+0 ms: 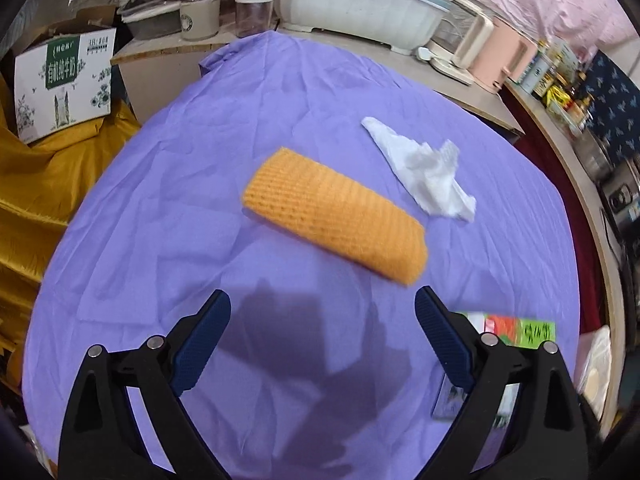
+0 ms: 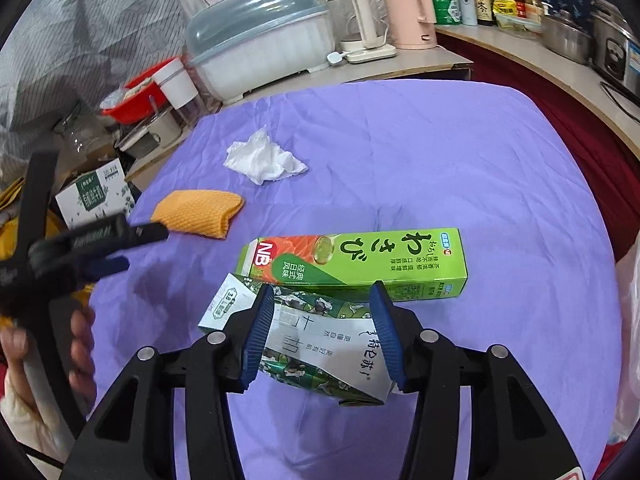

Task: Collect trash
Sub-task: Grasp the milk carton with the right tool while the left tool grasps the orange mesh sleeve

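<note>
On the purple cloth (image 2: 420, 152) lie a green wasabi box (image 2: 360, 258), a flattened milk carton (image 2: 320, 344), an orange knitted cloth (image 1: 336, 216) and a crumpled white tissue (image 1: 424, 168). My right gripper (image 2: 322, 288) hangs just over the carton, open, its blue pads (image 2: 260, 332) on either side of the carton's middle and not clearly pressing it. My left gripper (image 1: 322, 300) is open wide with nothing between its fingers, a little short of the orange cloth. In the right wrist view a hand holds the left gripper (image 2: 140, 248) beside the orange cloth (image 2: 200, 212).
A white covered dish rack (image 2: 260, 52), kettles (image 2: 408, 12) and jars crowd the counter behind the cloth. A milk box (image 1: 60, 80) stands on yellow fabric at the left. A pale plastic bag (image 2: 630, 320) shows at the right edge.
</note>
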{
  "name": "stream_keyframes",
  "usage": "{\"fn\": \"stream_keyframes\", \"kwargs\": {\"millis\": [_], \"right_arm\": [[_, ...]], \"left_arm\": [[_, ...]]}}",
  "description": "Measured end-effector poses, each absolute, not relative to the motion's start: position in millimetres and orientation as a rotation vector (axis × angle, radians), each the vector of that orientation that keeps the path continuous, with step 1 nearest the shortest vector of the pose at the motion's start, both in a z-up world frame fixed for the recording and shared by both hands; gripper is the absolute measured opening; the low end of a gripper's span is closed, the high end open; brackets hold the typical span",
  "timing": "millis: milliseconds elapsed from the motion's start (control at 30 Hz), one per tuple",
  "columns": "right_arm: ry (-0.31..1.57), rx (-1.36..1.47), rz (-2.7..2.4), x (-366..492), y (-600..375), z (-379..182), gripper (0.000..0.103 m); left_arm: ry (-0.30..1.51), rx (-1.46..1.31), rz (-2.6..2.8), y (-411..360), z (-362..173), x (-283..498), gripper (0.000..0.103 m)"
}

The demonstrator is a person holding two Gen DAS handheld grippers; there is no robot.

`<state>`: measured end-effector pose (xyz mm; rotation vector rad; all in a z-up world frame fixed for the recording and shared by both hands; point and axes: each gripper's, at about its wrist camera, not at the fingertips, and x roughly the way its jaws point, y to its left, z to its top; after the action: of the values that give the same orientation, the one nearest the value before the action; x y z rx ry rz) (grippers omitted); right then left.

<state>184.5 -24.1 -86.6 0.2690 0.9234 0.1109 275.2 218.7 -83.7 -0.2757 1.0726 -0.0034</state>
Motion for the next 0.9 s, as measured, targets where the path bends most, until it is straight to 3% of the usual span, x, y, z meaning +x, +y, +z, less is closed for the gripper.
{"fn": "stream_keyframes", "kwargs": {"millis": [267, 367, 433, 533, 633, 900], "right_arm": [[0.984, 0.249, 0.126, 178.9, -25.6, -95.2, 0.050], [0.986, 0.259, 0.119, 177.1, -26.7, -94.9, 0.050], [0.986, 0.260, 0.116, 175.2, -25.8, -94.8, 0.050], [0.987, 0.263, 0.115, 172.4, -24.3, -94.7, 0.051], [0.990, 0.278, 0.113, 164.4, -24.1, -95.9, 0.052], [0.992, 0.273, 0.126, 139.2, -15.9, -96.7, 0.056]], "left_arm": [[1.180, -0.355, 0.055, 216.6, -114.3, 331.3, 0.090], [1.161, -0.261, 0.054, 204.5, -113.8, 330.9, 0.073], [1.150, -0.219, 0.016, 197.7, -112.0, 321.5, 0.051], [1.143, -0.200, -0.017, 194.4, -110.9, 301.1, 0.031], [1.137, -0.160, -0.039, 189.8, -108.8, 277.6, 0.020], [1.166, -0.099, -0.106, 178.4, -106.6, 224.1, 0.012]]}}
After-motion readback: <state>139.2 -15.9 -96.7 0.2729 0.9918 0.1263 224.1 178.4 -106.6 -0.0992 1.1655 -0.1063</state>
